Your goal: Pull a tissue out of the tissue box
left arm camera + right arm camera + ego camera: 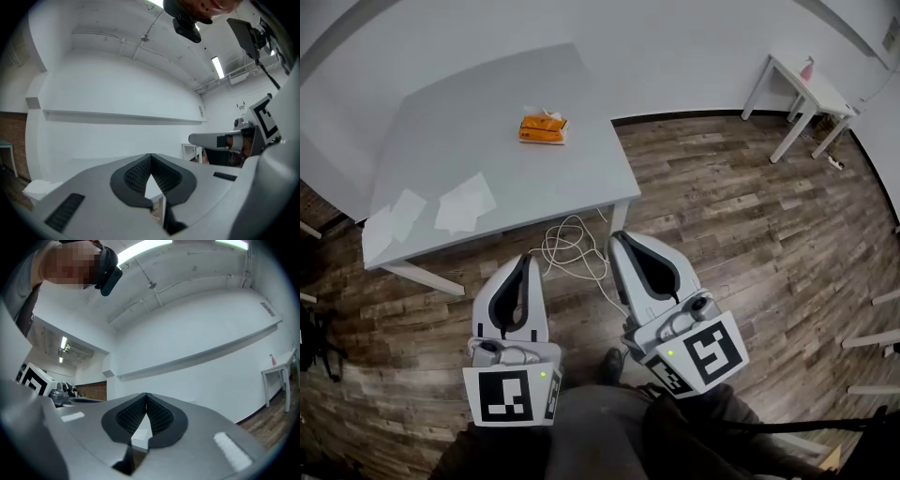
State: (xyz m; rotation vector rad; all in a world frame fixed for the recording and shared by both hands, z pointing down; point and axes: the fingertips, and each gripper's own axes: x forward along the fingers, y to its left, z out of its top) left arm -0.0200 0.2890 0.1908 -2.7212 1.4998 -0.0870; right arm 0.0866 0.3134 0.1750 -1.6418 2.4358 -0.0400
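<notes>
Nearest the person's body, the left gripper (526,260) and the right gripper (620,237) were held low and side by side over the wooden floor (750,234), short of the table and roughly level. In each gripper's own view the ribbed pads were seen pressed together at the tips, with nothing caught between them. This was judged to be a ready posture, with the reach not yet begun and both claws needing to be opened before any pinch. A white cable (572,248) was coiled on the floor just ahead of the jaws, under the near edge of the grey table (600,178). On that table's near left corner, loose white sheets (464,203) were spread flat, well apart from the task's thing. The orange tissue box (544,129) was set further back, near the middle of the tabletop, well out of reach. A white tissue (546,115) was seen standing out of its top opening, which should offer an easy tab. Far right, a pink bottle (807,68) was stood on a small white side table (787,80).
</notes>
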